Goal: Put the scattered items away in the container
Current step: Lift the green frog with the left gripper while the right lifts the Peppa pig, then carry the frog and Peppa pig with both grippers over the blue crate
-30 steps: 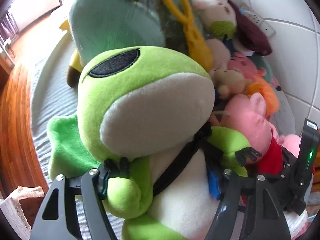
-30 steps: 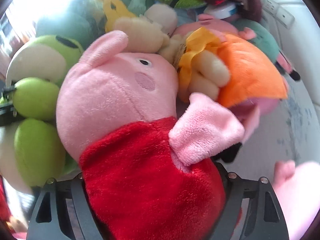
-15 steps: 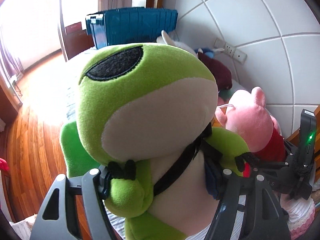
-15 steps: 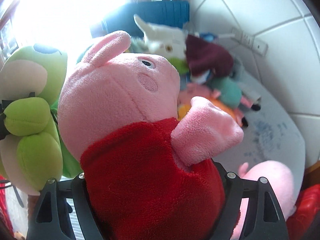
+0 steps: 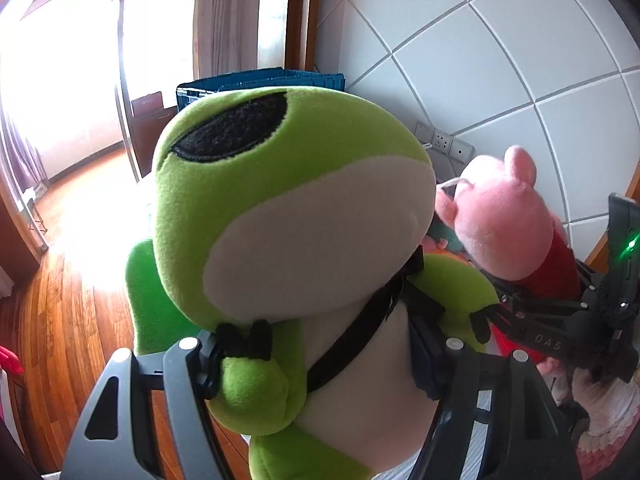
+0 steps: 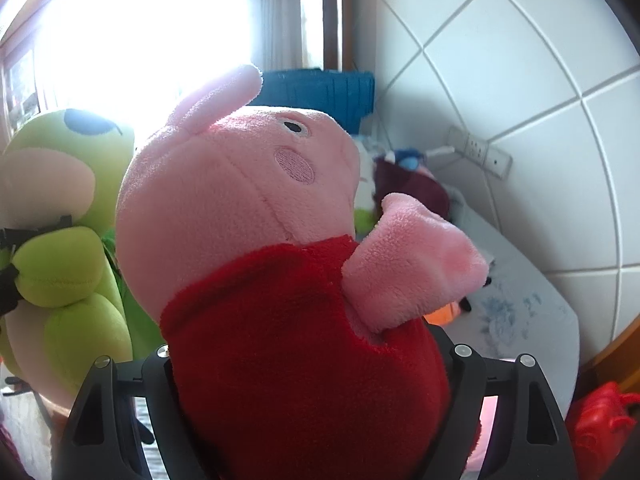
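Note:
A green frog plush [image 5: 288,208] with a white belly and black strap fills the left wrist view; my left gripper [image 5: 320,356] is shut on its body. A pink pig plush [image 6: 248,200] in a red dress fills the right wrist view, with my right gripper [image 6: 312,356] shut on its red body. Each toy shows in the other view: the pig plush [image 5: 504,224] at the right, the frog plush [image 6: 68,232] at the left. A dark blue crate [image 5: 304,80] stands at the far end by the tiled wall; the same blue crate [image 6: 332,92] shows behind the pig's ear.
More plush toys, one dark maroon [image 6: 408,188], lie in a pile on the grey bedding [image 6: 520,312] against the white tiled wall with sockets [image 6: 480,152]. A wooden floor [image 5: 68,312] and bright glass doors are to the left. A red plastic toy [image 6: 600,424] sits at the lower right.
Both grippers have risen with their toys off the pile and tilted up. The heap of plush has dropped out of view; the blue crate, the wall and the windows now show.

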Tool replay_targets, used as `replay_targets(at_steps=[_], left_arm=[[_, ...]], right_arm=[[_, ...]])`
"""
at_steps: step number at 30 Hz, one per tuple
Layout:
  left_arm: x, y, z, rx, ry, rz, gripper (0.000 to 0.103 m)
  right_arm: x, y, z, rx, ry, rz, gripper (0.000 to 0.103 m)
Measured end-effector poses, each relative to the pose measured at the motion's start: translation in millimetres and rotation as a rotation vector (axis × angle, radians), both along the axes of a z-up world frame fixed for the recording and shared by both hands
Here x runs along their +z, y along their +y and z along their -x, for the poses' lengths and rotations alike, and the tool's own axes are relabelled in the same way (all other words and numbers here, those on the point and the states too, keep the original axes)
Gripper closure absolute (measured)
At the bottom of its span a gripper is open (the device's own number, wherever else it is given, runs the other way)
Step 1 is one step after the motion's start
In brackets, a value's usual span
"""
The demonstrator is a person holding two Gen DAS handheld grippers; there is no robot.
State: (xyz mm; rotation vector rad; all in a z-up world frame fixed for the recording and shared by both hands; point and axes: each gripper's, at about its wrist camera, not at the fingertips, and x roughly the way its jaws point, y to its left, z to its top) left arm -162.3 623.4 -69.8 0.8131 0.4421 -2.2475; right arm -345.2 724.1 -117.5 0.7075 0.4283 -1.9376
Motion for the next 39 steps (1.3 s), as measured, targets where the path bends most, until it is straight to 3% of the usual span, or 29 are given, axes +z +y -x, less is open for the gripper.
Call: replay_targets(at_steps=[7, 22, 31, 39], left_arm=[[-0.7, 4.0, -26.3, 0.001, 0.005, 0.012, 0.033], [9.5, -12.0, -99.9, 0.05, 0.02, 0.046, 0.033], [12.7, -32.4, -149.2, 0.092, 0.044, 0.079, 0.033], [16.2, -57.0, -214.9, 0.15, 0.044, 0.085, 0.033]], right_arm=[[30.6, -2.6, -29.4, -0.002, 0.038, 0.054, 0.021], [64.2, -16.3, -110.5, 0.024, 0.096, 0.108, 0.021], [73.4, -28.1, -161.9, 0.051, 0.105, 0.122, 0.021], [63.3, -73.3, -212.5, 0.1, 0.104, 0.119, 0.021]])
